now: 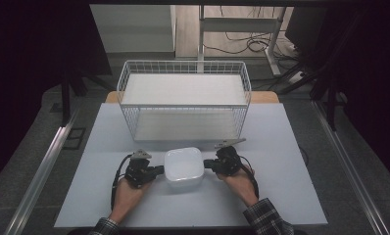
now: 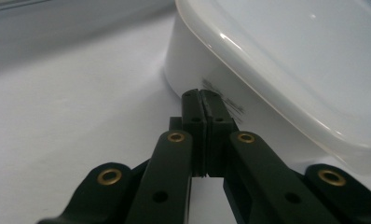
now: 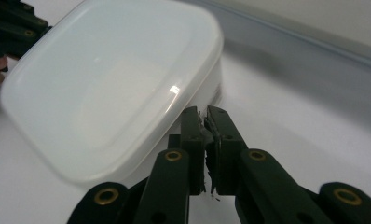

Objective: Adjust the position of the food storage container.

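Between the 2 grippers sits the white lidded container point(image 1: 183, 168); left gripper point(image 1: 158, 170) and right gripper point(image 1: 206, 165), jaws closed and empty, press its sides, probably to squeeze-lift it.

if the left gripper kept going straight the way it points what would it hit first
The left gripper, jaws shut, points at the side wall of the white lidded container, just under the lid's rim. That wall comes first; the tips look almost against it, though contact is unclear.
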The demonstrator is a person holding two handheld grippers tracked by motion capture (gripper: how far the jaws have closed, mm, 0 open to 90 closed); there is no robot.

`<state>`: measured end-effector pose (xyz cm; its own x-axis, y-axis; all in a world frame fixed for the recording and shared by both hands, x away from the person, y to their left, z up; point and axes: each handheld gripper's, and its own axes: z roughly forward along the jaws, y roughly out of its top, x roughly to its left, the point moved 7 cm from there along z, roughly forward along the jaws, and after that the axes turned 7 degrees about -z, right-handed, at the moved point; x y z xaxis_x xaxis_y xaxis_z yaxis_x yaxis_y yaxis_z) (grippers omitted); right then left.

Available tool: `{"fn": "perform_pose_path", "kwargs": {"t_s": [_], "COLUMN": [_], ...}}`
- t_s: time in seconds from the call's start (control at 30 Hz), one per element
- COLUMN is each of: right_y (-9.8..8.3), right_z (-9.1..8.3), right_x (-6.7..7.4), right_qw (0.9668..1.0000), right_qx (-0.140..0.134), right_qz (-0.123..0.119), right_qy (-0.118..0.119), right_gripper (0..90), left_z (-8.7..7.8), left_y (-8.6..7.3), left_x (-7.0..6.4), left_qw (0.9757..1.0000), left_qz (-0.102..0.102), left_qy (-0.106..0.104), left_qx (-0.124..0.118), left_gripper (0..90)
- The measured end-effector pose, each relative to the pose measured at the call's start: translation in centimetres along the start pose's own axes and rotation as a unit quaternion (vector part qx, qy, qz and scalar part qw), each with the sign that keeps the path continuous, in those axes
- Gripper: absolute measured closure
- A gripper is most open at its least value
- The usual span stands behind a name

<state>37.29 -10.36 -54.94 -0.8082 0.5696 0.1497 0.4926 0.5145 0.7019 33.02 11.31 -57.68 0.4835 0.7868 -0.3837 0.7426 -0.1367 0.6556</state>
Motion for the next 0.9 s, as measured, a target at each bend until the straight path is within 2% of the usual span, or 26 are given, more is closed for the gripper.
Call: {"fn": "perform_pose_path", "kwargs": {"t_s": [0.13,0.27,0.33,0.5,0.57,0.6,0.63,0.67,0.7,0.73,0.8,0.83,0.87,0.9], "right_y": [-0.9,-1.2,-1.4,-1.7,-1.7,-1.7,-1.7,-1.8,-1.8,-2.0,-2.1,-2.3,-2.7,-2.7], "right_z": [-1.0,-1.4,-1.8,-2.0,-2.1,-2.3,-2.7,-3.5,-3.5,-4.3,-4.6,-5.0,-5.7,-5.7], "right_x": [0.6,0.7,0.5,0.0,-0.1,-0.1,-0.2,-0.4,-0.4,-0.4,-0.4,-0.4,-0.4,-0.4], "right_qw": [0.9999,0.9997,0.9995,0.9994,0.9993,0.999,0.9987,0.9983,0.9983,0.9983,0.9982,0.9979,0.9972,0.9972], "right_qx": [0.004,0.006,0.005,0.008,0.01,0.009,0.006,-0.004,-0.004,-0.018,-0.021,-0.026,-0.034,-0.034], "right_qz": [-0.011,-0.018,-0.021,-0.008,-0.008,-0.009,-0.011,-0.011,-0.011,-0.011,-0.012,-0.014,-0.024,-0.024], "right_qy": [-0.007,-0.013,-0.024,-0.032,-0.036,-0.042,-0.049,-0.056,-0.056,-0.054,-0.055,-0.057,-0.062,-0.062], "right_gripper": [87.2,87.2,87.4,86.1,85.0,84.2,82.4,78.9,78.9,74.5,72.7,69.4,63.7,63.7], "left_z": [0.2,0.6,0.8,0.8,0.5,0.0,-0.3,-0.7,-0.9,-1.5,-1.8,-2.1,-2.6,-2.6], "left_y": [0.1,0.1,0.2,0.3,0.4,0.5,0.4,0.3,0.3,0.0,-0.2,-0.4,-0.8,-0.8], "left_x": [-0.5,-0.9,-1.3,-1.5,-1.5,-1.4,-1.3,-1.3,-1.3,-1.3,-1.3,-1.3,-1.3,-1.3], "left_qw": [1.0,0.9998,0.9998,0.9998,0.9998,0.9996,0.9995,0.9994,0.9993,0.9987,0.9983,0.9978,0.9974,0.9974], "left_qz": [-0.001,-0.003,0.0,0.013,0.016,0.026,0.029,0.032,0.034,0.044,0.052,0.058,0.064,0.064], "left_qy": [-0.007,-0.017,-0.021,-0.015,-0.008,0.004,0.006,0.007,0.01,0.019,0.023,0.026,0.029,0.029], "left_qx": [-0.001,0.0,0.002,-0.001,-0.005,-0.008,-0.01,-0.013,-0.014,-0.017,-0.017,-0.017,-0.017,-0.017], "left_gripper": [90.0,90.0,90.0,88.5,86.5,86.5,83.8,76.9,76.9,68.1,64.9,59.5,48.9,44.8]}}
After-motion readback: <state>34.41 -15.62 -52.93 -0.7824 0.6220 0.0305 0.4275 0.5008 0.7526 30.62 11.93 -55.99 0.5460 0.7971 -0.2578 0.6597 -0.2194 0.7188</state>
